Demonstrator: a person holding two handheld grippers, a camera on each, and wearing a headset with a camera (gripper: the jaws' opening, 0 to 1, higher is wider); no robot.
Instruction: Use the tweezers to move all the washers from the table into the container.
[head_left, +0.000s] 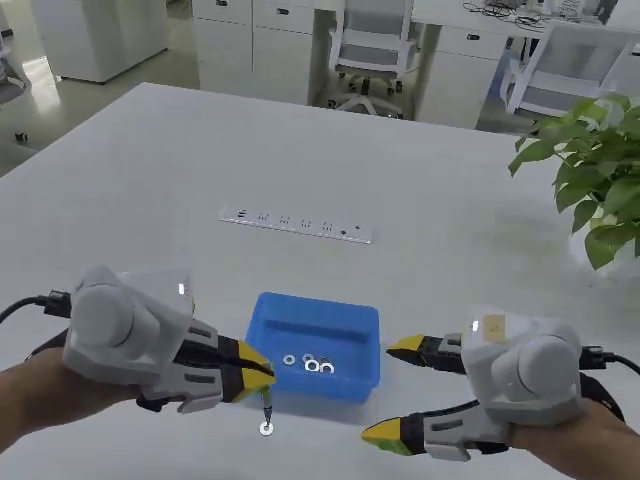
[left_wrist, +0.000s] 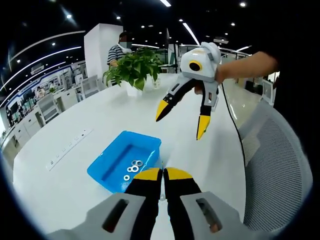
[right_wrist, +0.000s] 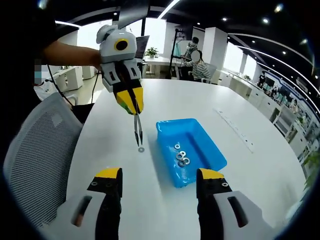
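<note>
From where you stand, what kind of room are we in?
Probably an open-plan office or lab. A big white table carries a power strip, office chairs and white cabinets stand behind it, and a potted plant sits on it.

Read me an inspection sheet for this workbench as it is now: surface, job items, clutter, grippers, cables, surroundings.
Surface: white table, no spills seen.
Job's things: blue container holds several washers. One loose washer lies on the table in front of it, right at the tips of the tweezers. Whether it is pinched cannot be told.
Clutter: power strip beyond the container.
Grippers: left gripper shut on the tweezers, which point down. Right gripper open and holding nothing, beside the container.
Cables: dark cable trails from the left gripper.
Surroundings: plant at the right, chairs behind the table.
</note>
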